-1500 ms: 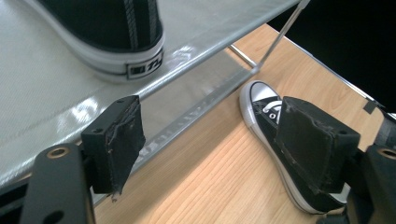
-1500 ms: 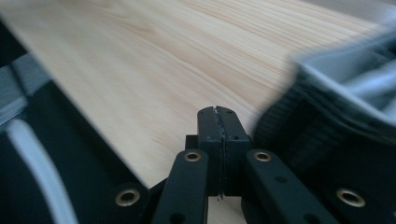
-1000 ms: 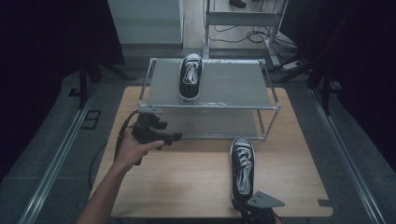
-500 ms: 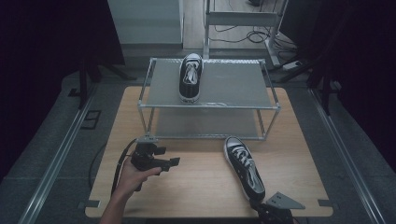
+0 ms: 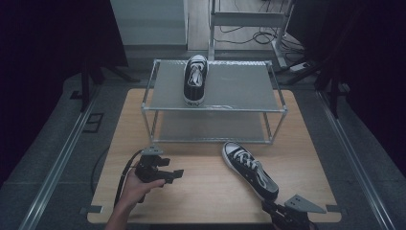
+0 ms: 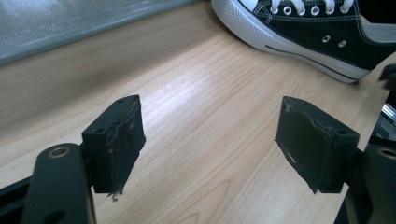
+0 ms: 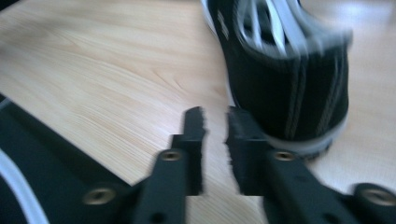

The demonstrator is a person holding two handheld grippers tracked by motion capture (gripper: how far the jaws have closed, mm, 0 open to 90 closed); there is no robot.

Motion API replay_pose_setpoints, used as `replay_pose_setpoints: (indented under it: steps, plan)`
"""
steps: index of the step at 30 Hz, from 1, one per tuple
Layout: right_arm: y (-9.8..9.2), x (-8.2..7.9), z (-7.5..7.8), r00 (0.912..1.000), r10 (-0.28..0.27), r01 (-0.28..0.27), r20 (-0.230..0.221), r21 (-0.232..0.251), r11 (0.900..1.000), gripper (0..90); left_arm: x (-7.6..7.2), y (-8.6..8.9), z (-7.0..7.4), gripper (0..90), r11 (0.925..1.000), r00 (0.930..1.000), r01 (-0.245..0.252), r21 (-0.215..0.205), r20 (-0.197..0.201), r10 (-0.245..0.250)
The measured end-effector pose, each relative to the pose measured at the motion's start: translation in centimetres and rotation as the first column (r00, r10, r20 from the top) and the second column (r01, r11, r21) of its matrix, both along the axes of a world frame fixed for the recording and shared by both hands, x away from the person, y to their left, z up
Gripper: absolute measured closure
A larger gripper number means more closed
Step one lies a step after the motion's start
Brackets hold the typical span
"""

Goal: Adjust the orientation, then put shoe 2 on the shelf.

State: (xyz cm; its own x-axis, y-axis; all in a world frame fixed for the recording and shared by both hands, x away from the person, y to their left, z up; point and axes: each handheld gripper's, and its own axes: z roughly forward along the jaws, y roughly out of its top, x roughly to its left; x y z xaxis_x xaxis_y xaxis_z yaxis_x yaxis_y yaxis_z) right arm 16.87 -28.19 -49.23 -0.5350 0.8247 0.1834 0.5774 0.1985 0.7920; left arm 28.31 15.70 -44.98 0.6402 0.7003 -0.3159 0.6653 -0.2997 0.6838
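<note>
One black-and-white sneaker [image 5: 196, 79] stands on the top shelf of a wire rack [image 5: 214, 109]. Its mate [image 5: 250, 170] lies on the wooden table [image 5: 201, 191], toe toward the rack and heel toward the front right. My right gripper [image 5: 270, 208] sits just behind that heel [image 7: 289, 70]. Its jaws [image 7: 215, 114] have just been opening to a narrow gap with nothing between them. My left gripper [image 5: 173, 174] rests low over the table's front left, pointing right. It is open [image 6: 210, 126] and empty, with the sneaker [image 6: 317, 32] beyond it.
The rack's lower shelf [image 5: 210, 127] is bare. A cable [image 5: 122, 175] trails from the left gripper toward the table's front edge. Dark floor and metal rails [image 5: 57, 163] flank the table.
The sneaker on the table has swung so that its heel points front right. The right gripper followed it to the right. The left hand came down and toward the table's front.
</note>
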Motion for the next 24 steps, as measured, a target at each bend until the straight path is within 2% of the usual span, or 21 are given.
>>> replay_pose_setpoints:
  steps: [4, 8, 12, 14, 15, 16, 17, 19, 20, 24]
  plan:
    - [-0.3, -0.5, 2.6, 0.9960, 0.011, -0.014, 0.089, 0.034, 0.999, 63.5, 0.1, 0.0, -0.2, 23.5, 1.0000, 1.0000, -0.003, 0.004, -0.007, 0.003]
    - [-1.1, 0.6, 4.2, 0.9945, -0.003, -0.002, 0.104, 0.040, 0.999, 51.2, 0.0, -0.1, -0.3, 23.6, 1.0000, 1.0000, -0.001, 0.001, -0.008, 0.001]
    - [-0.8, 2.5, 5.2, 0.9951, 0.007, -0.007, 0.099, -0.005, 1.000, 35.7, 0.0, -0.1, -0.4, 23.6, 1.0000, 0.9999, -0.001, 0.000, -0.013, 0.001]
    - [-0.4, 3.5, 5.6, 0.9945, 0.025, -0.020, 0.101, -0.052, 0.998, 28.6, 0.0, -0.1, -0.5, 23.6, 1.0000, 0.9999, 0.001, -0.001, -0.012, -0.001]
    - [-0.3, 3.9, 5.7, 0.9938, 0.030, -0.022, 0.107, -0.080, 0.997, 28.5, -0.1, -0.1, -0.5, 23.6, 1.0000, 0.9999, 0.000, -0.003, -0.013, 0.000]
    - [-0.2, 4.4, 5.9, 0.9945, 0.029, -0.019, 0.101, -0.095, 0.995, 29.1, -0.1, -0.1, -0.5, 23.6, 1.0000, 0.9999, 0.002, -0.004, -0.014, -0.002]
    - [-0.2, 4.9, 6.0, 0.9958, 0.034, -0.026, 0.085, -0.091, 0.996, 30.1, 0.0, -0.1, -0.5, 23.6, 1.0000, 0.9999, 0.003, -0.005, -0.013, -0.003]
    - [-0.3, 6.1, 6.1, 0.9981, 0.047, -0.046, 0.040, -0.035, 0.998, 31.0, 0.0, -0.1, -0.5, 23.5, 1.0000, 0.9999, 0.000, -0.009, -0.015, 0.000]
    - [-0.4, 6.5, 6.1, 0.9984, 0.048, -0.047, 0.029, -0.028, 0.998, 31.6, -0.1, -0.1, -0.5, 23.6, 1.0000, 0.9999, 0.000, -0.010, -0.015, 0.000]
    - [-0.1, 8.2, 6.0, 0.9991, 0.042, -0.042, 0.000, -0.055, 0.998, 31.5, -0.1, -0.2, -0.6, 23.5, 1.0000, 0.9998, 0.001, -0.009, -0.019, -0.002]
